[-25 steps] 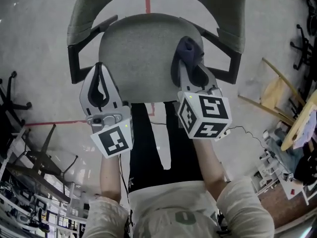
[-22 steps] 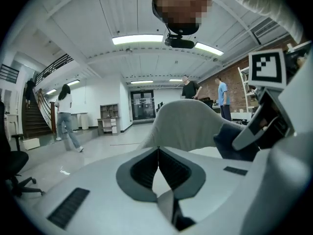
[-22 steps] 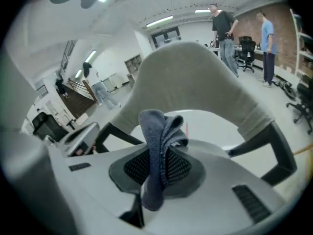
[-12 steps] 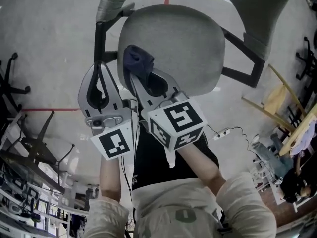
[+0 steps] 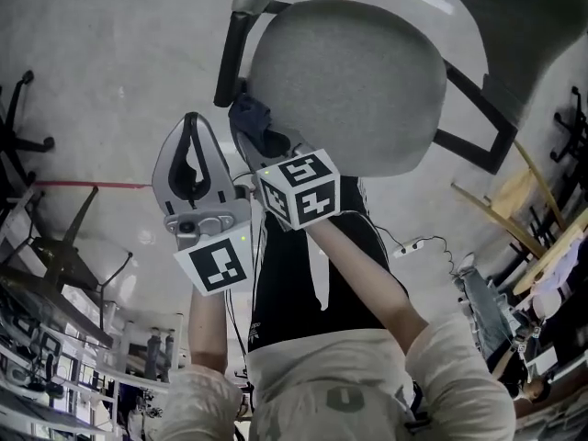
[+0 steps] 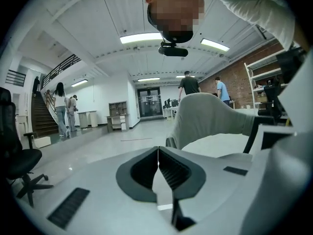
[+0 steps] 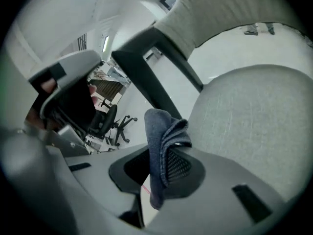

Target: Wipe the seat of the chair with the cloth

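The grey fabric chair seat (image 5: pixel 358 76) fills the top of the head view, with a black armrest post (image 5: pixel 231 58) at its left. My right gripper (image 5: pixel 252 129) is shut on a dark blue cloth (image 5: pixel 248 113) at the seat's left front rim. In the right gripper view the cloth (image 7: pixel 160 126) hangs folded between the jaws of the right gripper (image 7: pixel 159 155), with the seat (image 7: pixel 254 116) just to its right. My left gripper (image 5: pixel 190 122) hovers left of the chair over the floor, shut on nothing. The left gripper (image 6: pixel 158 150) faces the chair's backrest (image 6: pixel 210 119).
Black office chair bases (image 5: pixel 18 154) stand at the left edge. A red tape line (image 5: pixel 92 185) runs across the floor. A power strip and cable (image 5: pixel 418 244) lie at the right, near wooden pieces (image 5: pixel 524 200). Several people (image 6: pixel 188 84) stand far off.
My right gripper has swept the cloth from the seat's right side across to its left front rim. The left gripper has stayed about where it was, still shut.
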`<action>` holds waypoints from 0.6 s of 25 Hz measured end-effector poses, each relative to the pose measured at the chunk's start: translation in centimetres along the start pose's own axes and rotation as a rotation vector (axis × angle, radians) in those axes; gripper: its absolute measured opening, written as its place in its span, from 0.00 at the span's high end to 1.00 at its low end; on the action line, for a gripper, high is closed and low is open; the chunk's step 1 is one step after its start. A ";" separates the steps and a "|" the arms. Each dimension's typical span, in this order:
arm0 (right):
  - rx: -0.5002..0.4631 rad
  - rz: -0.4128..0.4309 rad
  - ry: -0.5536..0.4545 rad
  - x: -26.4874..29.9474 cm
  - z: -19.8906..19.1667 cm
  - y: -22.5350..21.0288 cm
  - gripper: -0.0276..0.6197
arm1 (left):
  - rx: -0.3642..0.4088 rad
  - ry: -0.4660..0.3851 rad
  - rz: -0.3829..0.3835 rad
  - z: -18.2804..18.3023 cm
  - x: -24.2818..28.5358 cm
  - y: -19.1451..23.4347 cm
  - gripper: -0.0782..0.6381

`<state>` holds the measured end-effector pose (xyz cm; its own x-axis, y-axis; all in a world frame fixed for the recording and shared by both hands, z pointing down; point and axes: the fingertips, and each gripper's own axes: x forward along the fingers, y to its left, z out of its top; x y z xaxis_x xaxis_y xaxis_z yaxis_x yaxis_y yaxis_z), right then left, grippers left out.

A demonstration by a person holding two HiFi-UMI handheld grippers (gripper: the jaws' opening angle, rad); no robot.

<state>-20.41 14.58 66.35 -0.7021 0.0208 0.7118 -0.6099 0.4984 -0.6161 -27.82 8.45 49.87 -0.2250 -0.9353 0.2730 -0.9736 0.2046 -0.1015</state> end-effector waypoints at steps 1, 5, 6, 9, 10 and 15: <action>-0.002 -0.003 0.015 0.7 -0.8 -0.2 0.87 | -0.001 0.002 -0.004 -0.1 0.0 0.0 0.87; -0.013 -0.032 0.030 2.3 -2.6 -1.1 0.87 | 0.009 0.002 -0.035 0.0 0.5 -0.2 0.87; -0.028 -0.047 0.025 2.5 -2.7 -1.4 0.87 | 0.013 0.001 -0.040 0.0 0.7 -0.3 0.87; -0.057 -0.086 0.018 2.3 -2.5 -3.0 0.87 | 0.021 0.001 -0.045 0.1 1.3 -0.6 0.87; -0.053 -0.091 0.020 2.1 -2.5 -3.5 0.87 | 0.022 0.001 -0.045 0.1 1.5 -0.7 0.87; -0.052 -0.106 0.029 0.3 -2.9 -5.3 0.87 | 0.032 0.005 -0.074 0.5 1.8 -2.5 0.87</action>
<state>-16.29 14.46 70.82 -0.6235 -0.0097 0.7818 -0.6597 0.5431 -0.5194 -25.78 6.12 50.16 -0.1527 -0.9462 0.2854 -0.9858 0.1255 -0.1113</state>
